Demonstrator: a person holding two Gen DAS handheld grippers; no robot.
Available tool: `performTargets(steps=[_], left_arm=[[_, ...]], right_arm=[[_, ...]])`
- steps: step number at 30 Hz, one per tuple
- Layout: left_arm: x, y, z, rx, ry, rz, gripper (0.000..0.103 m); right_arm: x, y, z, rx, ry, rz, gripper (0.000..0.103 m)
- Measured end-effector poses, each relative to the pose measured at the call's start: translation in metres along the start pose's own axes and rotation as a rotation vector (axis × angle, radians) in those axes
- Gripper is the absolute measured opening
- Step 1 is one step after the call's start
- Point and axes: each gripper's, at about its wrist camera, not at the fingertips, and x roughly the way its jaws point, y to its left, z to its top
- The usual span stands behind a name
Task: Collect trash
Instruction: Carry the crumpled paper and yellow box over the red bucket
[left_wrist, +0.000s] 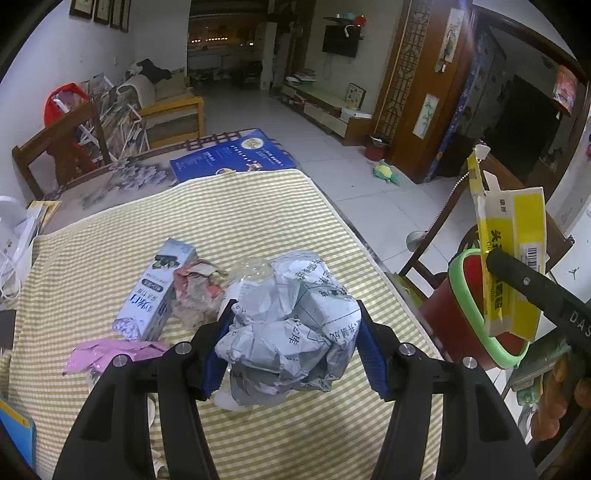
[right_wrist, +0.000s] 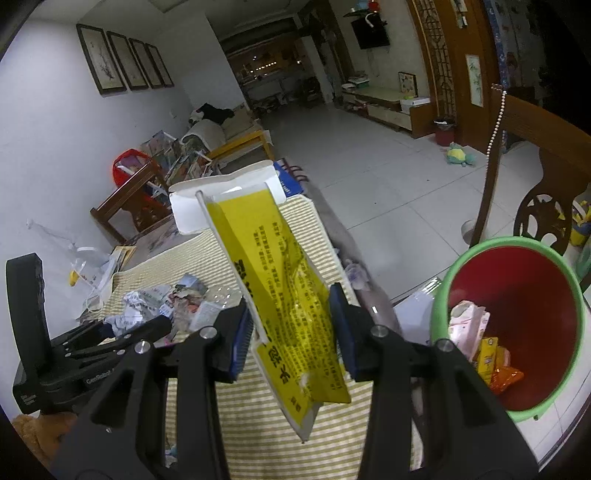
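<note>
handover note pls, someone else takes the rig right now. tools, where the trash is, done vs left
Left tool: shut on the crumpled newspaper ball, over the striped tablecloth.
Right tool: shut on the flattened yellow carton, held up beside the red bin with green rim, not yet over its opening.
Done: bin already holds a pink wrapper and orange packets.
Left: drop the carton, then the paper ball. On the cloth remain the blue-white milk carton, the crumpled brown-red paper, the pink wrapper piece and some clear plastic.
</note>
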Motion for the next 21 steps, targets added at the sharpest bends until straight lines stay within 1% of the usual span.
performTargets(steps=[7, 13, 21], left_arm=[[0.003, -0.016, 0.008, 0.016, -0.006, 0.003, 0.057], [0.005, -0.036, 0.019, 0.042, -0.016, -0.015, 0.057], [0.017, -0.07, 0.025, 0.08, -0.003, -0.042, 0.057]], right_arm=[[-0.003, -0.018, 0.004, 0.021, -0.01, -0.014, 0.039], [-0.005, -0.036, 0.007, 0.048, -0.014, -0.036, 0.039], [-0.018, -0.081, 0.008, 0.118, -0.029, -0.087, 0.039]])
